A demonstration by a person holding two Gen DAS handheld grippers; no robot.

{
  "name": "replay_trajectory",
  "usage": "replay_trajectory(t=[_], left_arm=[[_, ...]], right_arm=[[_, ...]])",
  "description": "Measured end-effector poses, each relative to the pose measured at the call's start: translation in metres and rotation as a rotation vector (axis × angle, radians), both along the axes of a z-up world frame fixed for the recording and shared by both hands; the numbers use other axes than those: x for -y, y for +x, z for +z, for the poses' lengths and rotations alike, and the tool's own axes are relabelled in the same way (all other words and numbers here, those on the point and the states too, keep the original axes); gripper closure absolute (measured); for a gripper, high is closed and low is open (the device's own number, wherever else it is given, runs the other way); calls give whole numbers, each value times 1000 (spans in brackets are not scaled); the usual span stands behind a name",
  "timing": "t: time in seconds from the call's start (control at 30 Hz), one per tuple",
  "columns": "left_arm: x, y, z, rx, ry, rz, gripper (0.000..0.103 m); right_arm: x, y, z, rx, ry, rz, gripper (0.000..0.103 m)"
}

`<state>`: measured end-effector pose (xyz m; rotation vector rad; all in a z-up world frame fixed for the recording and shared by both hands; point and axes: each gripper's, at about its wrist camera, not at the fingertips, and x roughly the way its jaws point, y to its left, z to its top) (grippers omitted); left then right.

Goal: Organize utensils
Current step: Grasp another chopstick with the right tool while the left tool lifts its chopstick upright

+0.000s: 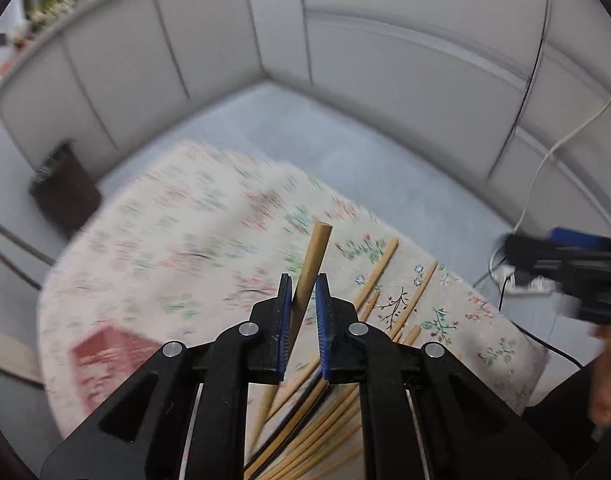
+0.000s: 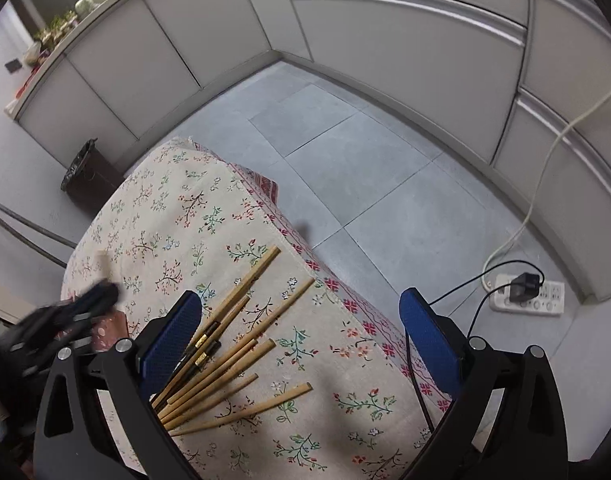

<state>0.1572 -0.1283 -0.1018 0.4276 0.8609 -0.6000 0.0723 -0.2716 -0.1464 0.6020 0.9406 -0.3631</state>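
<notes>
While my two grippers hang over it, the table [image 2: 153,216] with its flowery cloth [image 2: 209,184] is the biggest thing near me. Past the far edge of the table is the gray tile floor [image 2: 345,152], and white cabinets [image 2: 405,32] stand behind that. A dark bin [image 2: 90,176] sits on the floor by the far left corner of the table. A white power strip [image 2: 527,294] lies on the floor to the right of the table, with a black plug in it.

On the table, close to me, is a pile of chopsticks [image 2: 233,368]. Most are light wood, and a few are dark with gold bands. They spread out like a fan. Something red [image 1: 105,364] sits on the left side of the table, but it is too blurry to tell what it is.

My right gripper [image 2: 301,336] is above the pile with its blue fingers [image 2: 425,336] spread wide, and nothing is between them.

My left gripper [image 1: 304,312] is squeezing one wooden chopstick [image 1: 314,256]. That chopstick is lifted above the pile, and its thick end points up and away from me.
</notes>
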Motion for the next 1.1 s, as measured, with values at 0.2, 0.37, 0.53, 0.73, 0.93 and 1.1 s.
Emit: replay_trajectory(t=[0.2,0.37,0.53,0.73,0.93,1.1], left_arm=[[-72,-43,71,131,-148,75,96],[-106,-70,110,219,-251,106,96],[-133,-90,138,283,-339,104,96],[-142,-97,146,294,-390,95,96],[-152,-96,146,275,-421,102,96],[-154,-94,139,258,-409,111,96]], right_arm=[[-29,25,-1,-28,-58,27,7],[-41,53,-20,-93,21,30,7],[-40,86,-55,-201,124,-27,21],[-32,124,-100,-344,214,-127,32],[-40,147,-101,-364,90,-183,69],[-48,144,-99,-311,5,-180,88]])
